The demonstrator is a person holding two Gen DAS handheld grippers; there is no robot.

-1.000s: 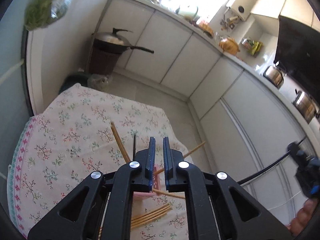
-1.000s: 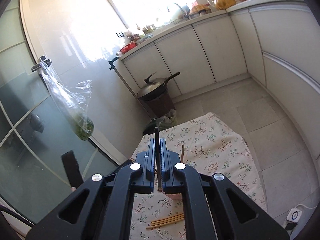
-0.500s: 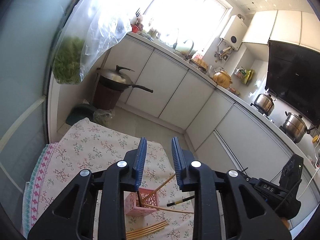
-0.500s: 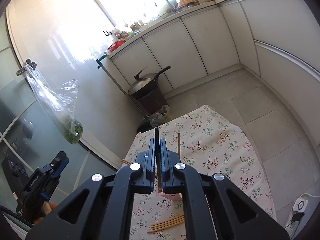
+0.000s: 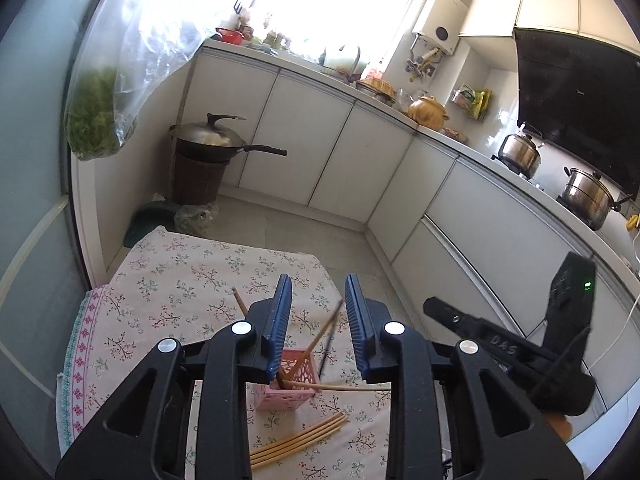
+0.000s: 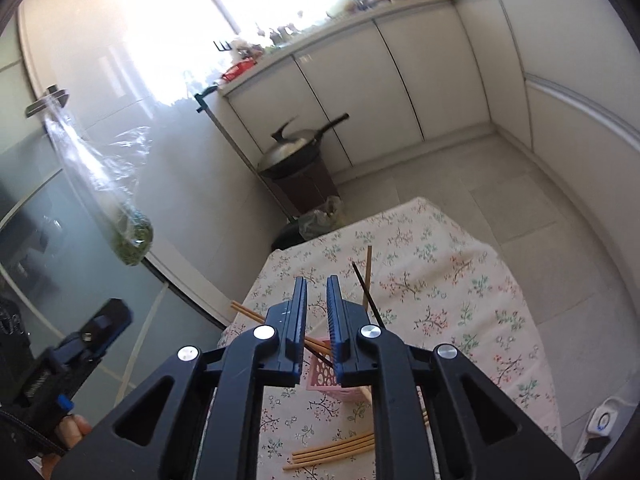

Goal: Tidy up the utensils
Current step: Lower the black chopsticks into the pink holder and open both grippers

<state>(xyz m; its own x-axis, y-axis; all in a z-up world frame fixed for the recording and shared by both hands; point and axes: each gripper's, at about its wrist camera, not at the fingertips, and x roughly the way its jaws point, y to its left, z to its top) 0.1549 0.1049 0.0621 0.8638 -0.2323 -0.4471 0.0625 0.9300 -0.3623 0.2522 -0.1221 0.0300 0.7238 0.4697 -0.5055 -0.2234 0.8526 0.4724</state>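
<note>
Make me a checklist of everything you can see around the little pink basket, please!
Surface: table under a floral cloth.
Job's things: pink basket holds several wooden chopsticks and one black chopstick, all leaning; loose wooden chopsticks lie on the cloth beside it.
Clutter: nothing seen on the cloth.
Grippers: left hand-held gripper open, empty, above the basket; right hand-held gripper slightly open, empty.
Cables: white cord at the right edge of the left view.
Surroundings: lidded wok on a brown bin, white cabinets, bag of greens hanging, steel pots on the stove.
</note>
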